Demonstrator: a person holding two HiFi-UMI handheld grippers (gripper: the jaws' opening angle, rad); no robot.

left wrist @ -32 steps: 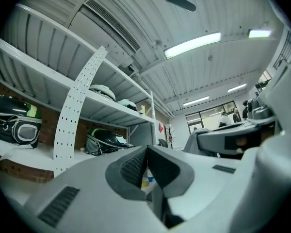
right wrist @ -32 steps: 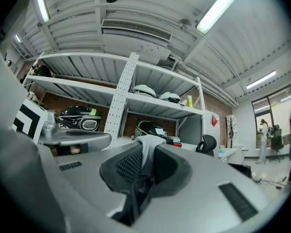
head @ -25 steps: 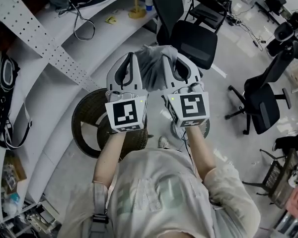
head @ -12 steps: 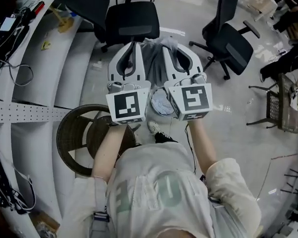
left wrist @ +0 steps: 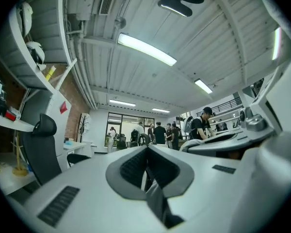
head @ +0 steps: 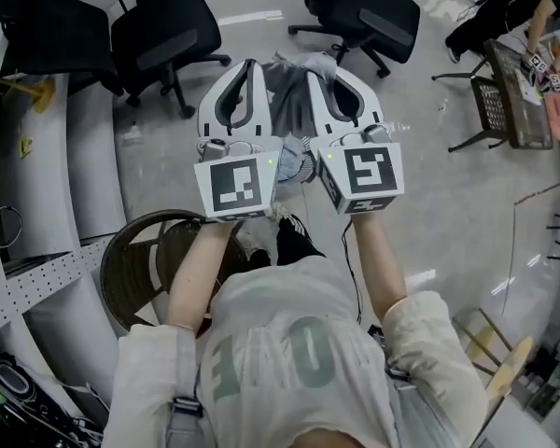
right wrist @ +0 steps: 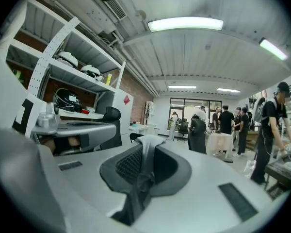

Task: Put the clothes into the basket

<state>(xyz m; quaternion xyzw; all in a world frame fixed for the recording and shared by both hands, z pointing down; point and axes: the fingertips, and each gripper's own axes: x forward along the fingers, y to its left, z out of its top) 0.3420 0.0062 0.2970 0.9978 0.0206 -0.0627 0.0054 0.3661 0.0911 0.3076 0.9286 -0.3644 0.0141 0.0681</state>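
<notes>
A grey garment (head: 290, 90) hangs between my two grippers, which I hold side by side at chest height and pointing level. My left gripper (head: 252, 64) is shut on one edge of it; the left gripper view shows a fold of grey cloth (left wrist: 153, 198) pinched between the jaws. My right gripper (head: 314, 69) is shut on the other edge, and the cloth (right wrist: 145, 165) drapes over its closed tips. The dark wicker basket (head: 131, 261) stands on the floor at the lower left, partly hidden by my left forearm.
Two black office chairs (head: 155, 37) (head: 373, 9) stand on the floor ahead. A curved white shelf unit (head: 75, 157) runs along the left. A wire rack (head: 510, 96) stands at the upper right. Several people (left wrist: 157, 131) stand far off in the room.
Both grippers swung together with the grey garment still held, away from the shelf side toward the open floor. The basket has slid to the lower left of the head view.
</notes>
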